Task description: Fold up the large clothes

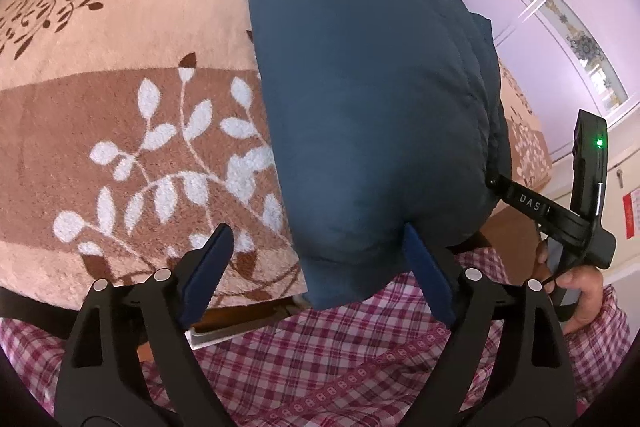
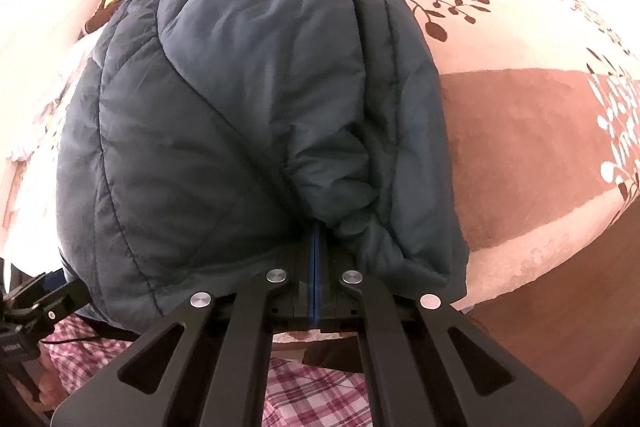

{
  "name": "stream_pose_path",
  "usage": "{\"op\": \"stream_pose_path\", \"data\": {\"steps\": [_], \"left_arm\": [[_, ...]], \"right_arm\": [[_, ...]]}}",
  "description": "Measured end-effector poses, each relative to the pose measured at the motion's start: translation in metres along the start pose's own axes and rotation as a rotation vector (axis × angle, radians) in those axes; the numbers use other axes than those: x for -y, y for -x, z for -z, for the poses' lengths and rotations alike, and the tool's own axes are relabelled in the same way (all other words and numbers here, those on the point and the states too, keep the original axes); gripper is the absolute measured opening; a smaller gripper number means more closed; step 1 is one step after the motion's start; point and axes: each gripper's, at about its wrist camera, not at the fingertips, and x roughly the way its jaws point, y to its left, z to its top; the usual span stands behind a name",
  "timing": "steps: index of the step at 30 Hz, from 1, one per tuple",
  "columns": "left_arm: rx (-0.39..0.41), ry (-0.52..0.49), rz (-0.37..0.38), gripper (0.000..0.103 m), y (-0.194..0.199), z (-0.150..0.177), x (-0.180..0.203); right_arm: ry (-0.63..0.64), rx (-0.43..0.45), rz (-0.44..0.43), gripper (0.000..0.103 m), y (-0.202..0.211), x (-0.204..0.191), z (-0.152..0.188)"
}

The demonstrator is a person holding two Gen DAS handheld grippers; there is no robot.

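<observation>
- Jacket [image 1: 372,99], dark padded, folded, centre frame on bed [image 1: 120,131]
- right gripper [image 2: 315,247] jaws clamped, jacket hem bunched at tips; left gripper [image 1: 316,267] jaws wide, empty, at near edge
- advice: close left on edge before pulling; keep layers aligned

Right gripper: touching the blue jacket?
Touching. In the right wrist view the right gripper has its pads shut together, tips buried in a bunched fold of the blue jacket lying on the floral blanket.
</observation>
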Motion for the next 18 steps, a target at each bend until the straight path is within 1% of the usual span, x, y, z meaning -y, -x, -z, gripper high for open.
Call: {"op": "stream_pose_path", "data": {"steps": [2,4,7,10,12,15,18], "left_arm": [[-0.002,-0.001,0.005,0.089,-0.003,-0.001,-0.003],[-0.011,0.007,0.008,0.094,-0.008,-0.002,-0.008],[-0.021,0.021,0.033,0.095,-0.011,-0.003,-0.014],[-0.020,0.006,0.058,0.094,-0.005,-0.005,-0.017],[0.007,0.002,0.101,0.094,0.007,-0.009,-0.020],[0.060,0.011,0.145,0.094,0.029,-0.015,-0.025],[0.093,0.077,0.184,0.094,0.041,-0.031,-0.036]], "right_arm": [[0.004,0.001,0.004,0.000,0.000,0.001,-0.001],[-0.001,0.001,0.001,0.000,0.000,0.003,-0.001],[-0.009,0.001,-0.008,0.000,0.001,0.002,0.000],[-0.035,-0.010,-0.043,0.000,0.000,0.009,-0.002],[-0.060,-0.016,-0.078,0.000,-0.001,0.016,-0.005],[-0.076,-0.028,-0.118,0.000,0.001,0.023,-0.008],[-0.086,-0.039,-0.149,0.000,0.005,0.027,-0.012]]}}
